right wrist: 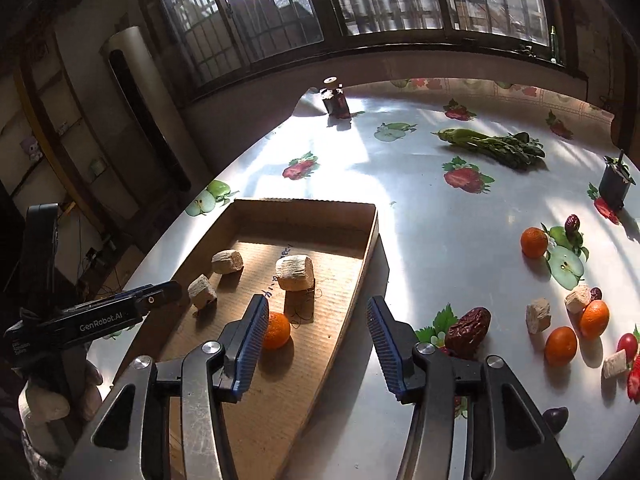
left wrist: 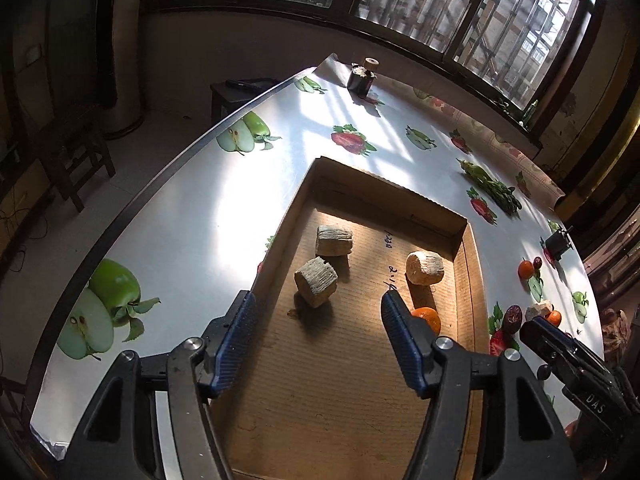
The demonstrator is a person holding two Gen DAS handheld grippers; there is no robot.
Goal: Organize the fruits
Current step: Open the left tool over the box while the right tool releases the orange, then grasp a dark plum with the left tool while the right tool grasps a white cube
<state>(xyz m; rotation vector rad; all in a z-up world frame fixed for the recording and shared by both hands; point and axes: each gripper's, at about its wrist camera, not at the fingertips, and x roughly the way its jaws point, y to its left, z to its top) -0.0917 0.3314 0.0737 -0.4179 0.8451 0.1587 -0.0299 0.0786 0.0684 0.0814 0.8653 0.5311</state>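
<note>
Three pale fibrous chunks (left wrist: 316,281) and one orange (right wrist: 276,330) lie inside the cardboard tray (left wrist: 467,292) in front of me. The tray stands on a shiny table (left wrist: 192,208) that is covered with printed apples and strawberries.

My left gripper (left wrist: 318,334) hangs above the near part of the tray. Its jaws are wide apart and hold nothing. In the left wrist view the orange shows just behind the right blue pad (left wrist: 402,344), on the tray floor; I cannot tell if they touch.

My right gripper (right wrist: 318,348) is also spread wide and holds nothing. It hangs over the right wall of the tray, so that one finger is above the tray floor and the other is above the bare table. The orange in the tray lies just beside the left blue pad (right wrist: 250,350) in this view.

Outside the tray, on the right part of the table, more fruits lie apart from each other. A wrinkled red date (right wrist: 468,330) is near my right finger. Further to the right there are three more oranges (right wrist: 560,346), some small pale chunks (right wrist: 538,315) and a second small date (right wrist: 572,223). A bundle of green vegetables (right wrist: 494,144) lies toward the far side, and a dark small bottle (right wrist: 335,98) stands at the far edge near the window.
</note>
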